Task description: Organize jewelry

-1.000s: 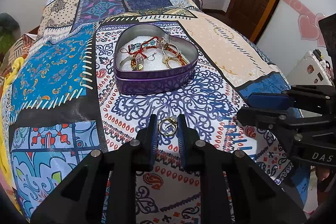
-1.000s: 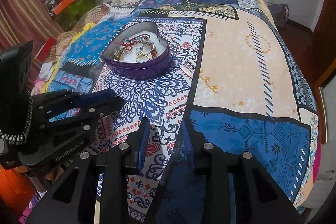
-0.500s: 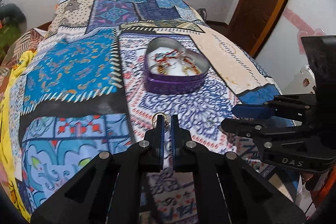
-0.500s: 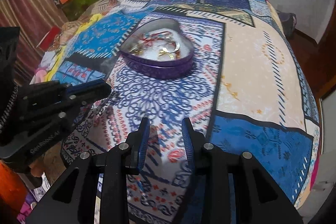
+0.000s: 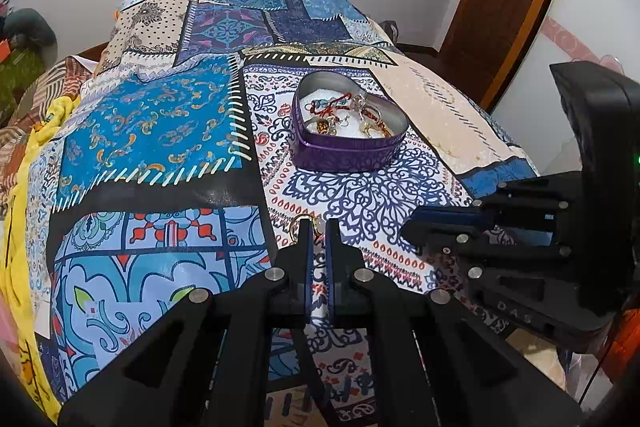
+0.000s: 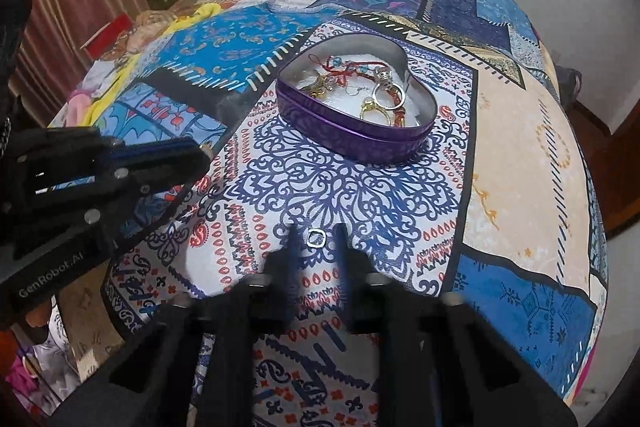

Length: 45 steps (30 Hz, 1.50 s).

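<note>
While the patchwork bedspread [image 6: 516,155] covered the bed, the purple heart-shaped tin [image 6: 356,135] sat mid-bed, its point aimed toward the near edge, jewelry heaped inside. "GenRobot.AI" marked the left tool [image 5: 316,227], which pinched a gold ring [image 5: 297,225]. "DAS" marked the right tool [image 6: 316,231], spread around a small silver ring [image 6: 315,238] lying flat.

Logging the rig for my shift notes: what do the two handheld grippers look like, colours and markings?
Both are black, angular frames with silver bolt heads and blue finger pads. The right gripper shows faint "DAS" lettering; the left gripper reads "GenRobot.AI" in white. No sleeves visible.
</note>
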Motion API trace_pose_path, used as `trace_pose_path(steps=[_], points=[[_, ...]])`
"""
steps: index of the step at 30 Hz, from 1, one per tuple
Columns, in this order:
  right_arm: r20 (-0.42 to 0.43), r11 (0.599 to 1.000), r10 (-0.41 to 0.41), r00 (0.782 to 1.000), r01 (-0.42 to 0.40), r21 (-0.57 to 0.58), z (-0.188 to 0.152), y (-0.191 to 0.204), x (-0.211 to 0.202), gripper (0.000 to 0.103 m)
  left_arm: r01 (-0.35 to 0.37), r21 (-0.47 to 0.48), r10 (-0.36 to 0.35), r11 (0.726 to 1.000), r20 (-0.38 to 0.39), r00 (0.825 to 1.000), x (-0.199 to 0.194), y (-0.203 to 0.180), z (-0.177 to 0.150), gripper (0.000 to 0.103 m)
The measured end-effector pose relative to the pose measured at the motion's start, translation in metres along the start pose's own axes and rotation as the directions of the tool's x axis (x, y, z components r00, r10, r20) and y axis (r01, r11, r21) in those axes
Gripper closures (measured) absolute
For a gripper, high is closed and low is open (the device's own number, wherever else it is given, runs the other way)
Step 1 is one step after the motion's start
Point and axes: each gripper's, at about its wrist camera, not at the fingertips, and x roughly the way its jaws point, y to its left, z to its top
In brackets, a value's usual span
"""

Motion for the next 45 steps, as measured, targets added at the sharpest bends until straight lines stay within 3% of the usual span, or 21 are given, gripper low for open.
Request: trace_pose_path(steps=[12, 28, 45], points=[[0.070, 0.998, -0.008, 0.997, 0.004, 0.056, 0.004, -0.011, -0.022, 0.095, -0.001, 0.014, 0.000, 1.000, 0.049, 0.999, -0.014, -0.007, 0.018, 0.099], [0.211, 0.993, -0.044, 0.976, 0.019, 0.118, 0.036, -0.040, -0.051, 0.094, -0.001, 0.038, -0.004, 0.999, 0.118, 0.993, -0.012, -0.013, 0.058, 0.099], [0.191, 0.997, 0.015, 0.981, -0.029, 0.073, 0.053, -0.043, -0.022, 0.094, 0.042, 0.046, -0.046, 0.998, 0.089, 0.995, 0.019, -0.012, 0.073, 0.099]])
